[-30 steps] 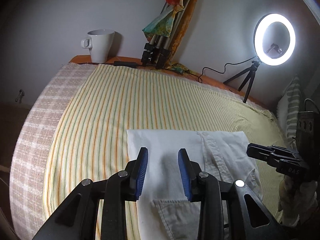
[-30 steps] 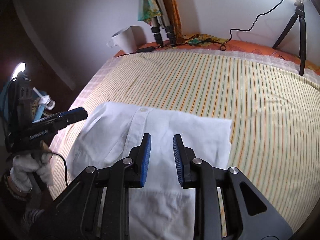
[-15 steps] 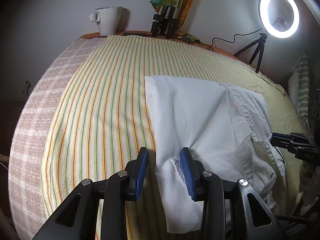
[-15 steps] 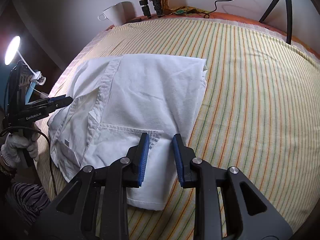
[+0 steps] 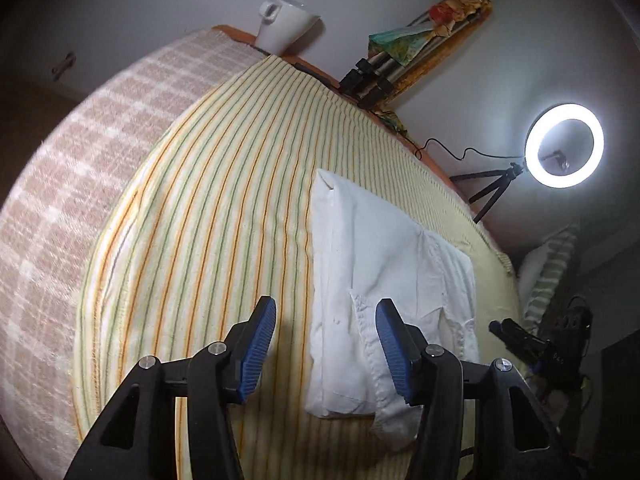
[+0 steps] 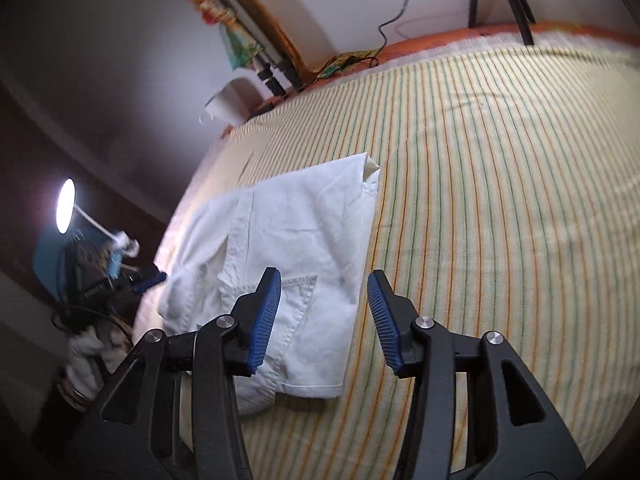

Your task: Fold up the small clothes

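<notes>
White shirt (image 5: pixel 384 280): folded into a long rectangle, lying flat on the striped cloth; pocket and button placket face up; a loose bit of fabric sticks out past its near end.
Shirt position: toward the right half of the bed in your left view; in your right view (image 6: pixel 288 248) it sits left of centre, near the bed's left edge.
Your left hand-held gripper (image 5: pixel 326 346): jaws spread wide, holding nothing; hovers above the shirt's near left edge, left pad over bare stripes, right pad over the pocket area.
Your right hand-held gripper (image 6: pixel 324 316): jaws spread wide, holding nothing; left pad over the pocket seam, right pad over bare stripes just beside the shirt's right edge.
Striped cloth (image 5: pixel 208 240): yellow with orange and green lines, covering the bed.
Checked blanket (image 5: pixel 60 200): beige, along the left side.
White mug (image 5: pixel 286 24): at the far edge by the wall.
Ring light (image 5: pixel 564 146): lit, on a small tripod, far right.
</notes>
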Demonstrator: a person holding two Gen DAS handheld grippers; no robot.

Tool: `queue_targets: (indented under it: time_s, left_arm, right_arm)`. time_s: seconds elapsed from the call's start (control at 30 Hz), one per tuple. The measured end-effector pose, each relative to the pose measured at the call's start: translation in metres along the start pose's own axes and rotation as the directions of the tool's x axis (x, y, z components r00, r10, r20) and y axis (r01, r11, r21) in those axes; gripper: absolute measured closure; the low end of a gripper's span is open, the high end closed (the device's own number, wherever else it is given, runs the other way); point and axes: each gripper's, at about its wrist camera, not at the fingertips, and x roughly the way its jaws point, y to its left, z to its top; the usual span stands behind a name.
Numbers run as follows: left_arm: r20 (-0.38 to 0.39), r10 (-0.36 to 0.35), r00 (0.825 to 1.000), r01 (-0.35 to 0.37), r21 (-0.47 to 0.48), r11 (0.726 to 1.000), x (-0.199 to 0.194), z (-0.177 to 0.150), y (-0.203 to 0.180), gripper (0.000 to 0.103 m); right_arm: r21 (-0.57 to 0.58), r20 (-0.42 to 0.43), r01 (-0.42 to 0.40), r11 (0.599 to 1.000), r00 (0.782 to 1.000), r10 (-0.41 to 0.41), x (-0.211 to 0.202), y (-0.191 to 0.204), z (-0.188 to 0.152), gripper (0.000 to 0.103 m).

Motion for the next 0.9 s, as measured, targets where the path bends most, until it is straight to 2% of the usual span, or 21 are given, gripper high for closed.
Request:
queue_targets:
  time_s: [0.17, 0.37, 0.57, 0.73, 0.83, 0.9]
  left_arm:
    - [-0.041, -0.047, 0.998, 0.043, -0.087, 0.995, 0.014, 0.0, 0.007, 0.049]
    - [-0.062, -0.042, 0.997, 0.036, -0.082, 0.996, 0.031, -0.001, 0.002, 0.05]
    - [-0.075, -0.057, 0.996, 0.052, -0.071, 0.996, 0.043, 0.001, -0.008, 0.053]
    - [-0.077, -0.047, 0.996, 0.044, -0.043, 0.998, 0.05, 0.001, -0.018, 0.054]
    - [-0.07, -0.027, 0.997, 0.025, -0.022, 0.999, 0.053, 0.001, -0.022, 0.061]
    - [-0.065, -0.009, 0.998, 0.009, -0.006, 1.0, 0.054, 0.0, -0.023, 0.066]
  right_arm:
    - [0.076, -0.029, -0.032, 0.997, 0.999, 0.035, 0.015, -0.015, -0.002, 0.055]
    - [0.108, -0.078, -0.063, 0.992, 0.994, 0.072, 0.035, -0.023, -0.008, 0.055]
    - [0.177, -0.047, -0.138, 0.975, 0.988, 0.148, 0.042, -0.032, -0.004, 0.055]
    - [0.186, -0.042, -0.166, 0.968, 0.983, 0.177, 0.051, -0.029, -0.001, 0.055]
    - [0.192, -0.04, -0.178, 0.965, 0.981, 0.189, 0.056, -0.025, 0.0, 0.055]
    - [0.187, -0.041, -0.166, 0.968, 0.983, 0.177, 0.057, -0.022, 0.0, 0.059]
